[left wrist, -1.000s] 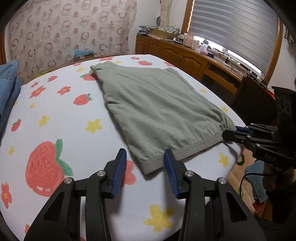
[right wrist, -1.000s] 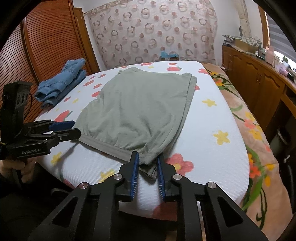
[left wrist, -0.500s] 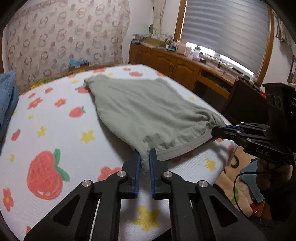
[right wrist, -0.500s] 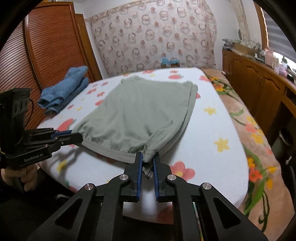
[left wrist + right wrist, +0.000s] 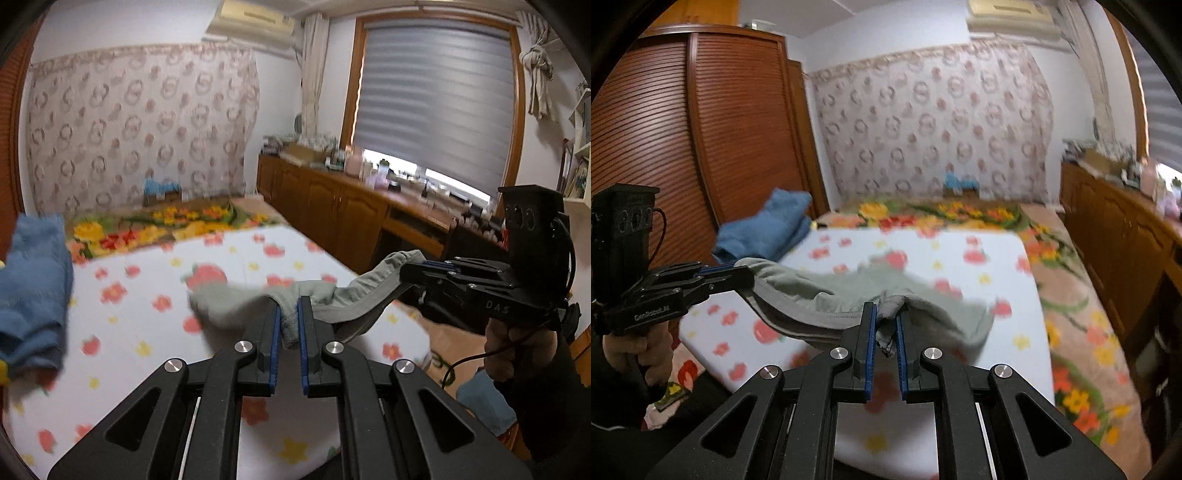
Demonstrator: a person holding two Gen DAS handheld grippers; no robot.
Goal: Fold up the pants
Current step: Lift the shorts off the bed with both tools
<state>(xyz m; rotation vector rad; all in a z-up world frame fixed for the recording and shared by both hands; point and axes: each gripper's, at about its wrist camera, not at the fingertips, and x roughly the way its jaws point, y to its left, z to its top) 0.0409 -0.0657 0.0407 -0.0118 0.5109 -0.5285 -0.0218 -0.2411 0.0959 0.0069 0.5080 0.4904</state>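
Step in hand: we judge this to be the start of a fold, with the waistband end of the pants (image 5: 343, 295) raised off the bed (image 5: 147, 295) by both corners.
Left gripper (image 5: 287, 317): closed narrow on a bunched corner of the grey-green cloth, low in the centre of the left wrist view; a tuft of fabric sits pinched between the blue pads.
Right gripper (image 5: 885, 325): likewise clamped on the other corner, low centre of the right wrist view; in the left wrist view it shows at mid right (image 5: 413, 271), cloth trailing from its tip.
Pants: strung between the two grippers in a sagging band, the rest trailing down onto the strawberry-print sheet toward the centre of each frame.
Next move: we think it calls for carrying both corners together toward the far end of the bed, keeping them level and apart so the band stays taut, then laying the edge down over the leg ends.
Risk: one corner slipping would skew the fold.
Hard to make out: both views are blurred; the leg ends and how much cloth rests on the sheet are unclear.
Elsewhere: a blue folded garment (image 5: 768, 229) lies at left on the bed, apart from the pants.
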